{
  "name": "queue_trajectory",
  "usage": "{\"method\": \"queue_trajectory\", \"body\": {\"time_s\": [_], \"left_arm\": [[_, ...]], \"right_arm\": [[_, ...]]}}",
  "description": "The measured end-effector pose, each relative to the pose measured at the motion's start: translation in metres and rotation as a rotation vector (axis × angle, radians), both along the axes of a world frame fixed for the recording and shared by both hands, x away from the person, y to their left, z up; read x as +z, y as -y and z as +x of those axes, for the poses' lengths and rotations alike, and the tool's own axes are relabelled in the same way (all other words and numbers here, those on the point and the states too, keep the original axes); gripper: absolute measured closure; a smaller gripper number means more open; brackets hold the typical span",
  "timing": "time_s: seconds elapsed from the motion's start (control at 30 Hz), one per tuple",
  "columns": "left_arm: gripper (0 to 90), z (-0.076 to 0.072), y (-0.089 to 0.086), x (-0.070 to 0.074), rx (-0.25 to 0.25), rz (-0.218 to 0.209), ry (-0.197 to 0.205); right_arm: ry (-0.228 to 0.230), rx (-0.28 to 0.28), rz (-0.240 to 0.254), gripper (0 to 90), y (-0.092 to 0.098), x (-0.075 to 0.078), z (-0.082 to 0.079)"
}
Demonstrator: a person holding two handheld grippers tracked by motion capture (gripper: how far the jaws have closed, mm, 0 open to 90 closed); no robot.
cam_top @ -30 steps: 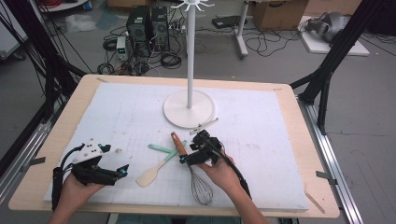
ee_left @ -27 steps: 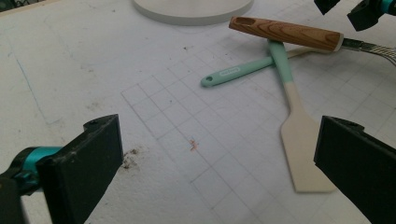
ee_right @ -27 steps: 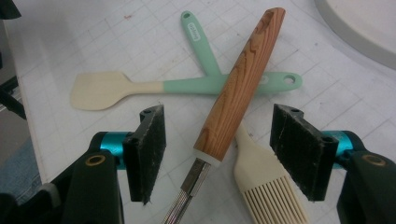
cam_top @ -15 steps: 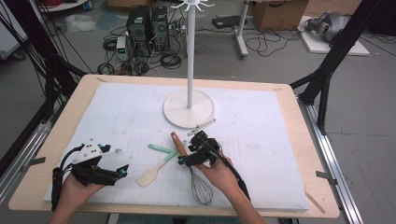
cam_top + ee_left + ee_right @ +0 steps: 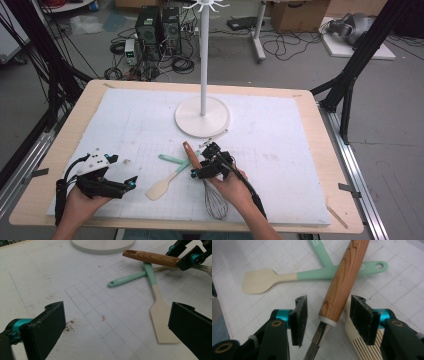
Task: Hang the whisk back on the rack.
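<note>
Two black pads of the right gripper (image 5: 328, 317) had just been closing around the wood-handled wire whisk (image 5: 344, 277), not yet touching; it lay across the mint-handled spatulas (image 5: 322, 273). Centring the handle should prevent slipping. The left gripper (image 5: 112, 327) waited agape.

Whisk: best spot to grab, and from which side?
Grab the whisk low on its wooden handle, just above the metal collar, coming from the wire end. The handle is straight and lies over the spatulas, and the right gripper, jaws just closing, already straddles it without touching.
</note>
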State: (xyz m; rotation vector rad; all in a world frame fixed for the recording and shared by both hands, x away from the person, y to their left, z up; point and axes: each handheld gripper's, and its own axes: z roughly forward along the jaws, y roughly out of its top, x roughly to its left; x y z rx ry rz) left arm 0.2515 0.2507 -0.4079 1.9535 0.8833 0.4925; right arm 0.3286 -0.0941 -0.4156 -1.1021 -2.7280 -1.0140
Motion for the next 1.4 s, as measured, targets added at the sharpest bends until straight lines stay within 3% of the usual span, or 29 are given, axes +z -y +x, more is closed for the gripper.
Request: {"method": "queue_trajectory", "body": {"time_s": [0.17,0.5,0.87,1.13,1.4], "left_arm": [[1.8,-0.0006,0.0007,0.0001,-0.002,-0.001,0.001],[1.8,-0.0004,0.0012,0.0000,-0.008,0.002,0.002],[1.8,-0.0007,0.0034,0.0011,-0.016,0.012,0.011],[1.8,-0.0011,0.0051,0.0010,-0.016,0.016,0.013],[1.8,-0.0010,0.0055,0.0011,-0.023,0.017,0.013]], "right_arm": [[-0.032,-0.023,-0.011,52.7,-0.0003,-0.0024,0.0016],[-0.041,-0.042,-0.022,61.5,-0.0047,-0.0046,0.0019],[-0.086,-0.087,-0.009,65.0,-0.0035,-0.0050,0.0018],[-0.092,-0.089,-0.019,68.6,-0.0030,-0.0038,0.0003],[-0.085,-0.045,-0.028,70.4,-0.0050,-0.0032,-0.0033]]}}
